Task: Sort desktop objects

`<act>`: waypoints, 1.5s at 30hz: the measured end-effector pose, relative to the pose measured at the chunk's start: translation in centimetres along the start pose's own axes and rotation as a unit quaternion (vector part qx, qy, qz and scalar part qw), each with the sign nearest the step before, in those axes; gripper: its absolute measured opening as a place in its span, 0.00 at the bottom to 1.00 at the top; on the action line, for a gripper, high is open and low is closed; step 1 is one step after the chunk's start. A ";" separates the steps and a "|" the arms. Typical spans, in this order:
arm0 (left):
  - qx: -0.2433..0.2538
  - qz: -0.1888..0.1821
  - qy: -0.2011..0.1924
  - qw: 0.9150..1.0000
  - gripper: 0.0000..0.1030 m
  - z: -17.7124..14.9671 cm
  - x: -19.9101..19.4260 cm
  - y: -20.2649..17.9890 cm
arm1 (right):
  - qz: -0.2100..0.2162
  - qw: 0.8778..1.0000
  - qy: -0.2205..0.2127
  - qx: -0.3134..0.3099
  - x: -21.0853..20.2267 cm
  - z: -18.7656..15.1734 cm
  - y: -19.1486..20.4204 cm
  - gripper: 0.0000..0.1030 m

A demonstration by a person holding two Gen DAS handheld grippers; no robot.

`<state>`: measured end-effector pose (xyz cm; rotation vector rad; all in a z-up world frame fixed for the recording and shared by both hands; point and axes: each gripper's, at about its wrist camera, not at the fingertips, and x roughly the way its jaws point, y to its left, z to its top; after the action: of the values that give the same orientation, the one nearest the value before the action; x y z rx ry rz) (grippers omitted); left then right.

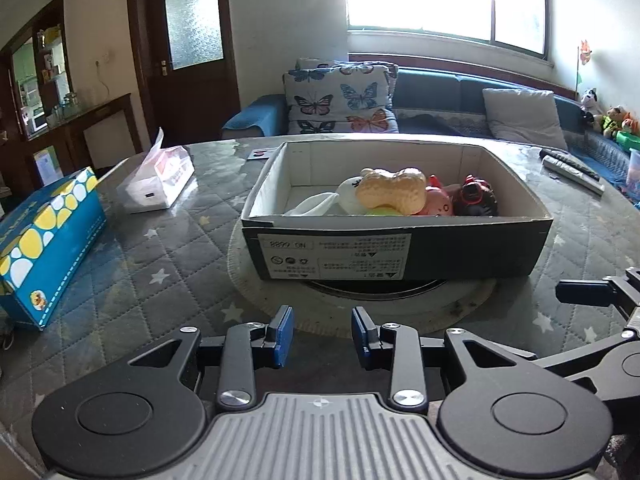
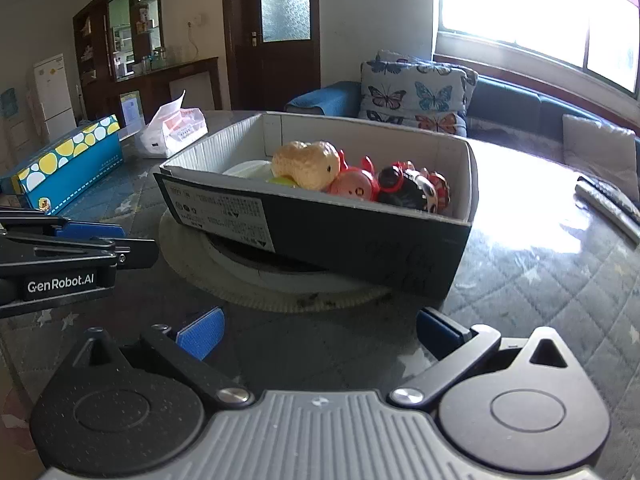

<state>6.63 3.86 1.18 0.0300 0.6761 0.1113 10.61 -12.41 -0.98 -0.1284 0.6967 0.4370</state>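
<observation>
Cardboard box point(image 1: 400, 252) mid-surface already holds the toys point(image 1: 394, 192), so sorting looks approx. done; left gripper point(image 1: 322, 334) & right gripper point(image 2: 320, 334) both spread, empty, near its front edge.

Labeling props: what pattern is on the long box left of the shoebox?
Blue box with yellow and white pebble-like spots; clearest in the left wrist view.

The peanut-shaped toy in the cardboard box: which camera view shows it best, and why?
The right wrist view: the peanut-shaped toy appears larger and nearer, atop the cardboard box's pile. The left wrist view shows it smaller and farther away.
</observation>
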 end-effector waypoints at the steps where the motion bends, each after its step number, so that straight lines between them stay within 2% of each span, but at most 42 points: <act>1: 0.001 0.004 0.001 1.000 0.34 0.0 0.0 -0.1 | 0.000 1.000 0.001 0.002 0.0 -0.1 0.0 1.00; 6: 0.005 0.016 -0.001 1.000 0.34 -0.4 -0.2 -0.2 | -0.006 1.000 0.008 0.007 -0.1 -0.6 0.1 1.00; 25: -0.016 -0.006 0.012 1.000 0.34 -1.6 -0.2 -0.1 | -0.008 1.000 0.016 0.026 0.0 -1.1 0.7 1.00; 45: -0.034 -0.003 0.015 0.999 0.34 -2.1 -0.6 0.1 | -0.010 0.999 0.020 0.041 0.0 -1.4 0.8 1.00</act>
<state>4.81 3.84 -0.07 -0.0390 0.7026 0.1281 9.44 -12.09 -2.00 -0.0673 0.7514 0.3882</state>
